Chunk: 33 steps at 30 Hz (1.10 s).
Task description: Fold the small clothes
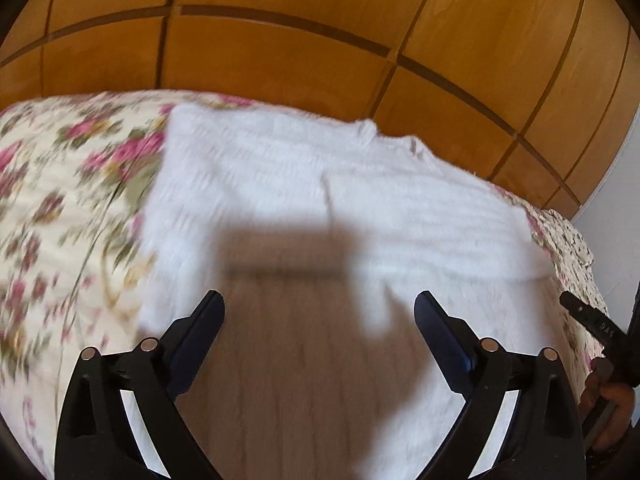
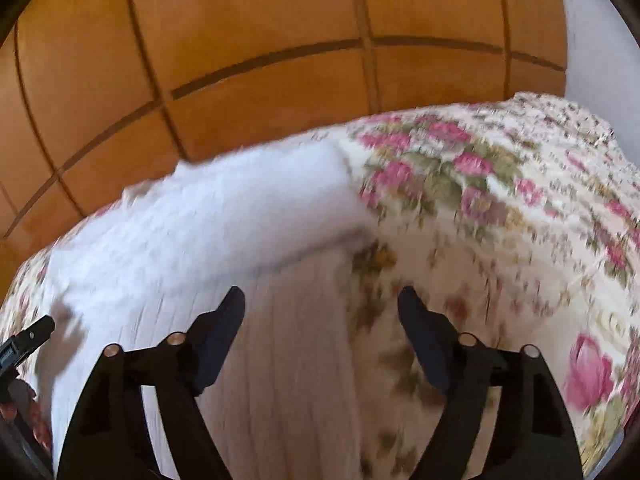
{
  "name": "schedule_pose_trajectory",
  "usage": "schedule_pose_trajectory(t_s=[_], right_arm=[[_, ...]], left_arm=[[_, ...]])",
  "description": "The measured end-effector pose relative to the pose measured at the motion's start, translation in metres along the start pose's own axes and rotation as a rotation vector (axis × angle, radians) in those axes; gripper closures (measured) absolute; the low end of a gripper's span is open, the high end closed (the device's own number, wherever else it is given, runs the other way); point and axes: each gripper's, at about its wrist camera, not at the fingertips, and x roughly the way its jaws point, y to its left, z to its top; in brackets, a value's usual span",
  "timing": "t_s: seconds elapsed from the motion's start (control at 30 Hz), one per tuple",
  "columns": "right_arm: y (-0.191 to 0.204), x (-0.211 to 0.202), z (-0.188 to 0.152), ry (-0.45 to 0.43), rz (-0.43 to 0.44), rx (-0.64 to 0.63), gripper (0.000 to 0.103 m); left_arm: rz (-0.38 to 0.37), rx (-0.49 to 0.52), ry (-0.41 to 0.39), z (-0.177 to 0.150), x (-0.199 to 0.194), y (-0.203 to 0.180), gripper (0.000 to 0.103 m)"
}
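Observation:
A white knitted sweater [image 1: 320,200] lies flat on a floral bedspread [image 1: 60,200], its neckline toward the far edge. My left gripper [image 1: 319,304] is open and empty, hovering over the sweater's near middle and casting a shadow on it. In the right wrist view the sweater [image 2: 200,232] fills the left half, with one folded sleeve edge near the middle. My right gripper [image 2: 321,300] is open and empty above the sweater's right edge, where it meets the bedspread [image 2: 500,220]. Both views are motion-blurred.
Wooden panelled wardrobe doors [image 1: 280,48] stand right behind the bed's far edge, also in the right wrist view [image 2: 240,60]. The other gripper's tip shows at the right edge of the left wrist view [image 1: 588,316] and the left edge of the right wrist view [image 2: 28,340].

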Motion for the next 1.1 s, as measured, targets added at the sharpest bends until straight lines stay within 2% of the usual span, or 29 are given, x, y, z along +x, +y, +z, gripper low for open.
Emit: schedule_pose_trajectory(t_s=[0.1,0.23,0.5,0.63,0.8,0.9,0.97,1.07,1.1], right_arm=[[-0.003,0.005,-0.018,0.045,-0.003,0.025,0.027],[-0.01,-0.01,-0.024,0.021,0.04,0.073,0.028],[-0.024,-0.039,-0.04,0.024,0.13,0.095,0.028],[-0.037,-0.052,-0.051,0.029,0.18,0.125,0.028],[-0.052,-0.063,-0.064,0.052,0.242,0.142,0.028],[-0.056,-0.069,-0.072,0.058,0.285,0.135,0.029],[-0.059,-0.073,-0.077,0.063,0.322,0.139,0.033],[-0.064,-0.076,-0.087,0.074,0.397,0.178,0.04],[-0.066,-0.077,-0.091,0.079,0.418,0.187,0.042]], left_arm=[[0.001,-0.026,0.007,-0.014,-0.008,0.008,0.008],[0.002,-0.036,-0.014,-0.027,-0.028,0.016,0.008],[0.019,0.057,-0.044,-0.057,-0.06,0.018,0.007],[0.037,0.051,-0.035,-0.065,-0.07,0.028,0.007],[-0.075,-0.073,-0.038,-0.079,-0.09,0.059,0.007],[-0.148,-0.108,-0.034,-0.089,-0.1,0.065,0.009],[-0.184,-0.117,-0.027,-0.094,-0.104,0.067,0.022],[-0.23,-0.123,-0.016,-0.105,-0.109,0.068,0.033],[-0.246,-0.123,-0.014,-0.109,-0.11,0.067,0.034]])
